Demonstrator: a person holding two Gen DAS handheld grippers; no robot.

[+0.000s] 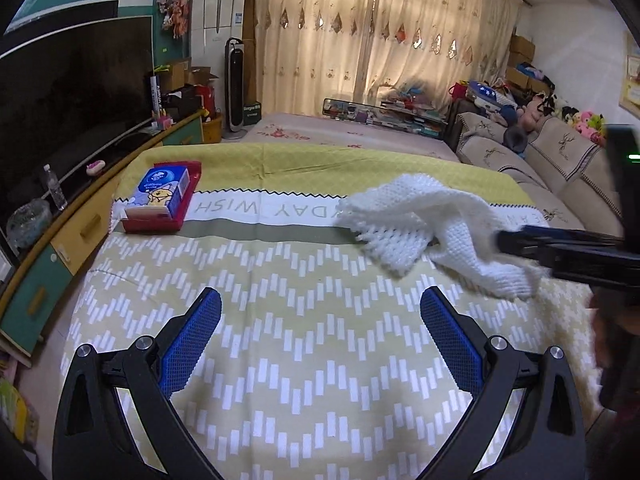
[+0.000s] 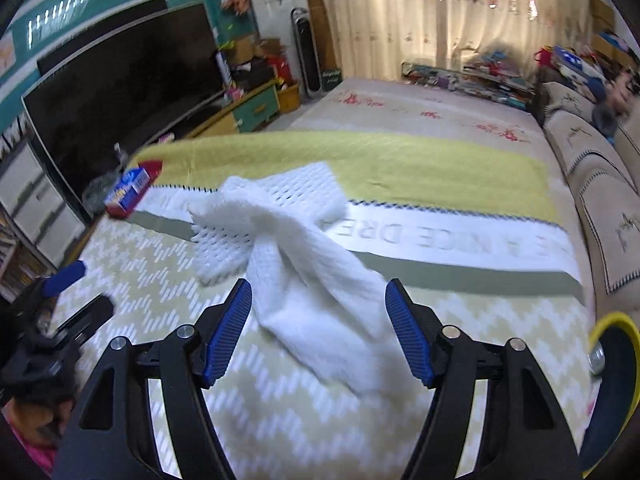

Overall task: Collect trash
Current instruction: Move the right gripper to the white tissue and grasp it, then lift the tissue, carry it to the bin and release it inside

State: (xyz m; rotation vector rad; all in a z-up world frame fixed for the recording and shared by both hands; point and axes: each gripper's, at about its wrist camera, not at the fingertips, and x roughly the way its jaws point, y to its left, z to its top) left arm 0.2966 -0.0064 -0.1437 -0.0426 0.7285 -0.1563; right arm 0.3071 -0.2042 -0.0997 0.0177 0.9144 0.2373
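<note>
Lying crumpled on the patterned cloth (image 1: pixel 280 320) that covers the worktop is the task's thing: a white foam net wrap (image 2: pixel 292 248), of the open-mesh kind used as packing. It sits toward the right of the cloth, across the lettered band, well apart from the tissue box (image 1: pixel 164 194) at the far left corner.

Handling, as judged: very light, soft and springy, with no stiffness to speak of. It should crush under the pads without harm and is not fragile. The mesh gives good purchase against the ribbed blue pads, so slipping looks unlikely; drifting or snagging on the cloth is the likelier fault.

Right hand-held gripper (image 2: pixel 318 324): jaws stand wide, with the near tail of the wrap lying between them; the pads do not appear to press on it. The view is blurred.

Left hand-held gripper (image 1: pixel 320 320): jaws wide, nothing between them, over bare cloth.

Recommended hold: the twisted waist or the thick near tail, where layers bunch, rather than a single thin edge.
</note>
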